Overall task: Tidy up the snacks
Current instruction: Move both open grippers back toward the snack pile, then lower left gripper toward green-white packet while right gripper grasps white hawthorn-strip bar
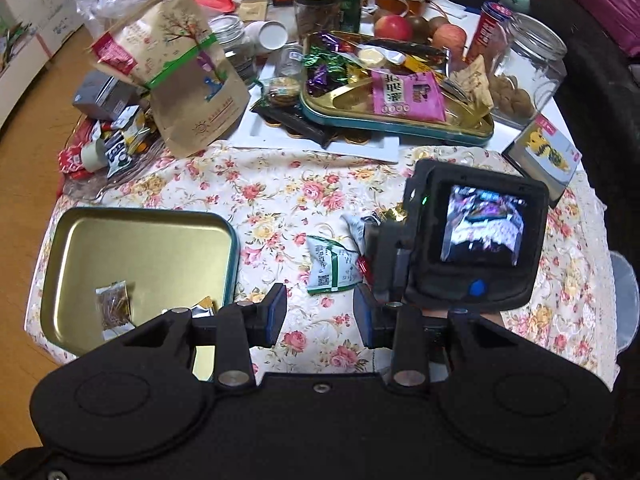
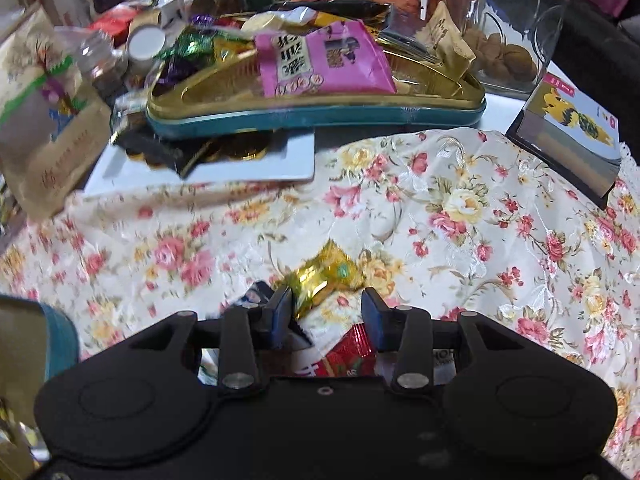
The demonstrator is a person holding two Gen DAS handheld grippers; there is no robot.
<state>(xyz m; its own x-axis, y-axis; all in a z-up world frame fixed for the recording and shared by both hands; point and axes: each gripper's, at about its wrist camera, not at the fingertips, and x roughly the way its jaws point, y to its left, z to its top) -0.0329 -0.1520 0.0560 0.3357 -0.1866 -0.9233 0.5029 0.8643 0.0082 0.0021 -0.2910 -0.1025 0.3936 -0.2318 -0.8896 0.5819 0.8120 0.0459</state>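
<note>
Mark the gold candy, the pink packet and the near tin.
gold candy (image 2: pixel 324 276), right wrist view, middle of the wrapper
pink packet (image 2: pixel 324 62), right wrist view, printed front
near tin (image 1: pixel 132 248), left wrist view, bare gold floor

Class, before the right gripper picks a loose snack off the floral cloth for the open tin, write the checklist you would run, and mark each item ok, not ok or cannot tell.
1. Right gripper open with nothing clamped: ok.
2. Gold-wrapped candy in front of its fingers, not yet between them: ok.
3. Other packets crowd the target, a red packet lying under the gripper: not ok.
4. Open tin has bare floor; it holds only a brown packet and a silver one: ok.
5. Left gripper open and empty, beside the tin: ok.
6. White and green packet clear of the right gripper's body: cannot tell.
</note>
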